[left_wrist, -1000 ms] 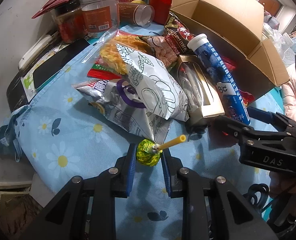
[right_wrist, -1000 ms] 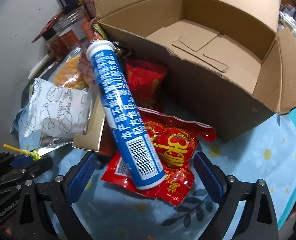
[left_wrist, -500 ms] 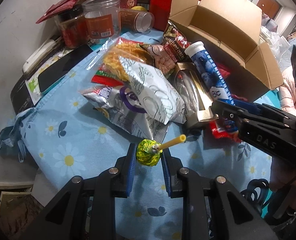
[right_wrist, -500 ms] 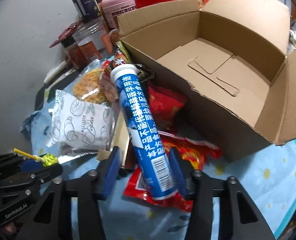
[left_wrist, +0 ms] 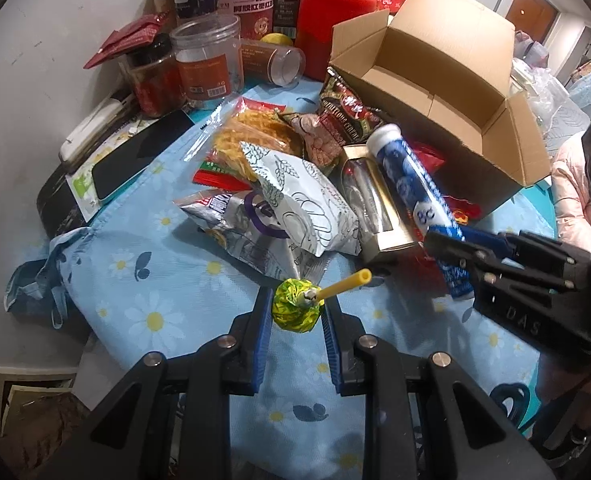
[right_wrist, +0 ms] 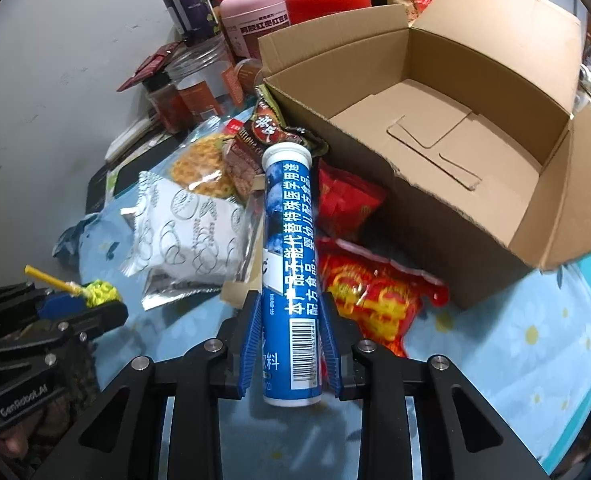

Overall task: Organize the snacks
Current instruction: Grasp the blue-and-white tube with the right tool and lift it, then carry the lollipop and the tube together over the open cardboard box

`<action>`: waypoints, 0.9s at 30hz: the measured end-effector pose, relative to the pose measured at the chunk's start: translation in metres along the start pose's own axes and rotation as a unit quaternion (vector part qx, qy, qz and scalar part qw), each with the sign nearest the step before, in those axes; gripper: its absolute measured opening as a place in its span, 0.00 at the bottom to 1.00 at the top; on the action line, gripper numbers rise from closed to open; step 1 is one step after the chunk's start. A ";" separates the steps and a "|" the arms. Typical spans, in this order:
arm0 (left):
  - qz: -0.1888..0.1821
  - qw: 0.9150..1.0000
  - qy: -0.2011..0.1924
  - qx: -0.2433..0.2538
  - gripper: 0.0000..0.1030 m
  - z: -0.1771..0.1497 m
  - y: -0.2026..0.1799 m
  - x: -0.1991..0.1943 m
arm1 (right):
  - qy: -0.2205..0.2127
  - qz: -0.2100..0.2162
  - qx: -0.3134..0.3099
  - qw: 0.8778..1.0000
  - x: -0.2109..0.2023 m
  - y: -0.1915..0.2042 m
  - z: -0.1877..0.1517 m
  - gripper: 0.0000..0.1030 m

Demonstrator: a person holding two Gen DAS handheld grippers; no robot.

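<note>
Place: a lived-in home is suggested.
Bench: a daisy-printed blue cloth is spread over it, set against a white wall.
Clutter: jars, canisters and snack packets are crowded together.
Background: a wooden door is seen.

The right gripper bore "DAS", the left gripper read "GenRobot.AI", and the blue tube showed "8c"
</note>
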State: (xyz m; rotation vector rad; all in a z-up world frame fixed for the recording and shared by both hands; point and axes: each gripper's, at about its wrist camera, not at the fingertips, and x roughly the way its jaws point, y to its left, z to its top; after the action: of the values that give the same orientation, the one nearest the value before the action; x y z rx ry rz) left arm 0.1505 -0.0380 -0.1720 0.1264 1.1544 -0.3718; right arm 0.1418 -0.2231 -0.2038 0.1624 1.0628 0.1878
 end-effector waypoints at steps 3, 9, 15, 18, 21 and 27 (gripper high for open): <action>-0.003 1.000 -0.007 -0.001 0.24 -0.001 -0.003 -0.008 | 0.002 0.005 -0.003 1.000 -0.006 0.003 -0.006 0.27; -0.005 1.000 -0.024 0.004 0.24 -0.003 -0.008 -0.025 | -0.001 0.014 -0.003 1.000 -0.024 0.009 -0.018 0.27; -0.002 0.999 -0.040 0.010 0.24 -0.004 -0.012 -0.040 | -0.011 0.015 -0.005 1.000 -0.042 0.015 -0.029 0.27; -0.004 0.999 -0.044 0.008 0.24 -0.004 -0.014 -0.045 | -0.017 0.015 -0.003 1.000 -0.052 0.017 -0.032 0.27; -0.005 0.999 -0.050 0.011 0.24 -0.002 -0.017 -0.051 | -0.022 0.018 0.000 1.000 -0.060 0.017 -0.032 0.27; -0.005 0.998 -0.060 0.017 0.24 0.008 -0.024 -0.060 | -0.034 0.018 -0.003 0.999 -0.075 0.017 -0.029 0.27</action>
State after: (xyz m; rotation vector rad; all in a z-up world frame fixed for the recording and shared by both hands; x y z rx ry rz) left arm 0.1280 -0.0490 -0.1125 0.1266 1.0311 -0.4018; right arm 0.0801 -0.2222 -0.1501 0.1821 0.9911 0.2162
